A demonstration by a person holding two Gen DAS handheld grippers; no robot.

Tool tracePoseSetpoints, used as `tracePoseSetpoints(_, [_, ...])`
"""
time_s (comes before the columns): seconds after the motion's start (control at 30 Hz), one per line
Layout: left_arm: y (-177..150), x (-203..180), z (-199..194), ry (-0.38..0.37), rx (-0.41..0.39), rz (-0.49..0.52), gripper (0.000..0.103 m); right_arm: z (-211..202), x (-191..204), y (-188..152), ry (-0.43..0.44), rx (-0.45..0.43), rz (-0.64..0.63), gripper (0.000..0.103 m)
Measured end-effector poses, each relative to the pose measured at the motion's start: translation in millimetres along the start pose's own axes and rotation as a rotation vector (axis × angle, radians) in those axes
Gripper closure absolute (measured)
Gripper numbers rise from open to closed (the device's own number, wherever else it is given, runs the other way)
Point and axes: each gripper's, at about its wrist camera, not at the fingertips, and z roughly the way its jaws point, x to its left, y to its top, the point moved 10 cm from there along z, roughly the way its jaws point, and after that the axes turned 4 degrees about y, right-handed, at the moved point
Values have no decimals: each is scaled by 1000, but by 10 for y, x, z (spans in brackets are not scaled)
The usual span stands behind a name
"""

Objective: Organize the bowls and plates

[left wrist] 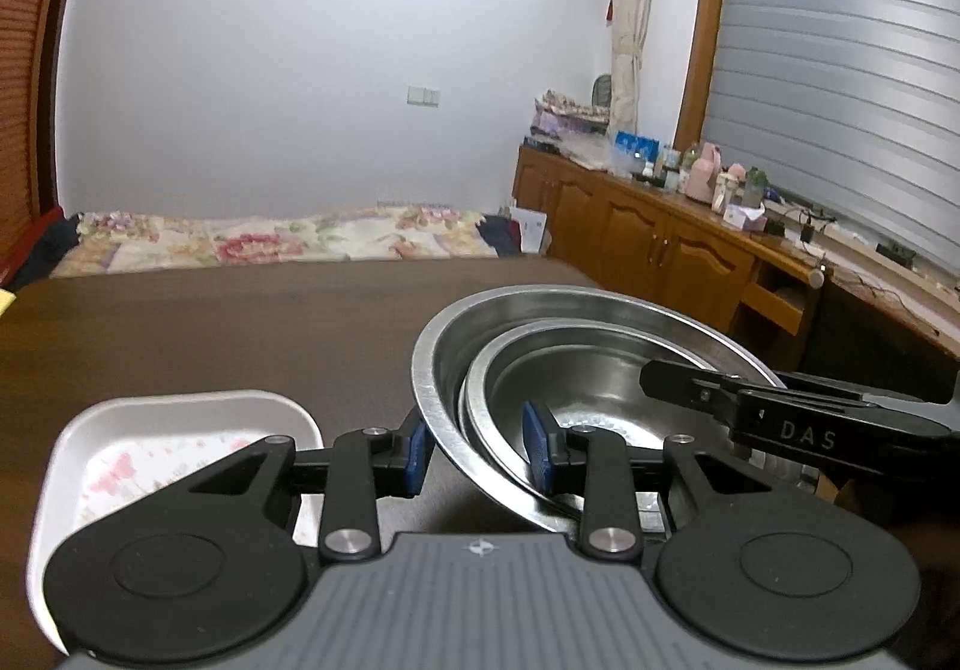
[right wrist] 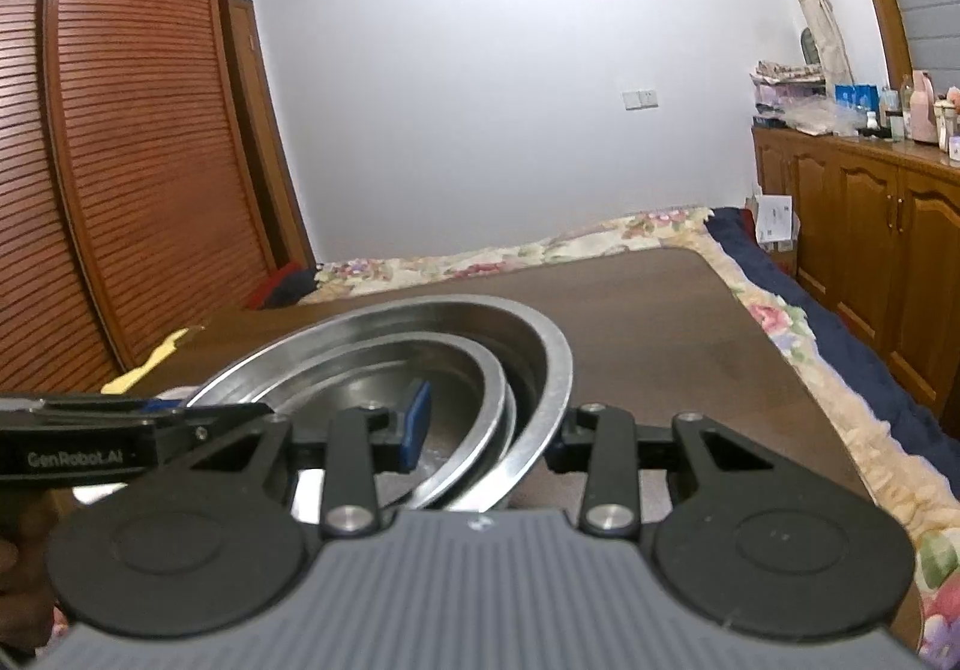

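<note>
Now nested steel bowls [left wrist: 576, 370] between both grippers' pads

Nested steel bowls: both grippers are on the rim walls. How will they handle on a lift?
Likely rigid: the steel bowls show no flex under the left gripper or right gripper. Polished metal probably slips on the pads. The loose inner bowl may shift or rattle.
</note>
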Motion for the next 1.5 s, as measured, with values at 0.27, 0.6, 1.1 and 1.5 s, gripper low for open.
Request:
tracePoseSetpoints(0.27, [182, 69, -357, 25, -39, 20, 70, -91, 188, 175, 48, -5, 11, 64])
tracePoseSetpoints(0.6, [274, 295, -585, 62, -54, 3, 69, -96, 449, 321, 105, -10, -14, 64])
tracePoseSetpoints(1.1, [161, 759, -780, 129, -39, -40, 69, 25, 859, 271, 184, 10, -63, 64])
tracePoseSetpoints(1.5, [54, 1136, -749, 191, -27, -56, 69, 255, 1183, 117, 208, 74, -135, 64])
